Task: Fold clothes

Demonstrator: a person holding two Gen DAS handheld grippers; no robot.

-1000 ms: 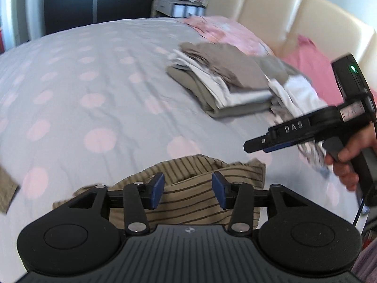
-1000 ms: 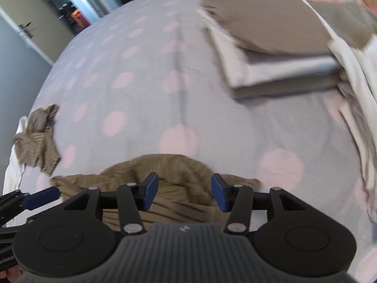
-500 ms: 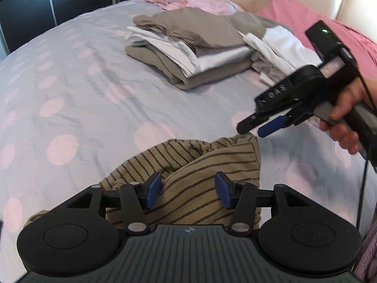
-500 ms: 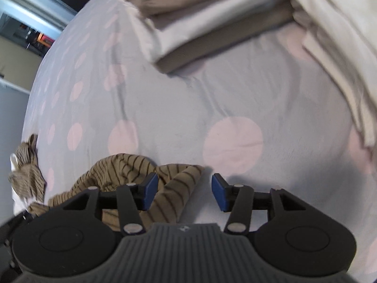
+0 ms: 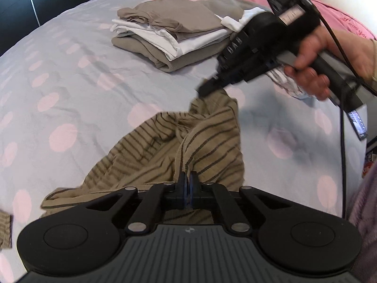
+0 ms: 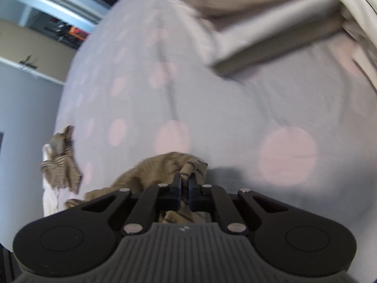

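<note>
In the left wrist view, we see the left gripper (image 5: 187,184) with its fingers closed on a fold of the striped garment (image 5: 165,151), which lies crumpled on the bed (image 5: 70,75) just in front of it. At the far corner of the garment, the right gripper (image 5: 207,89) touches the cloth; a hand (image 5: 315,56) holds its handle. From here we cannot tell how its fingers stand. Behind it a folded stack (image 5: 174,33) of beige and white clothes rests on the dotted cover, and a pink pillow (image 5: 341,21) lies at the head of the bed.

In the right wrist view, which is blurred, the fingers of the right gripper (image 6: 185,184) are closing on a bunched edge of the striped garment (image 6: 162,167), and the cloth sticks up between them. Another striped piece (image 6: 60,162) lies at the left edge of the bed (image 6: 212,108), well apart. The folded stack (image 6: 259,23) is at the top.
</note>
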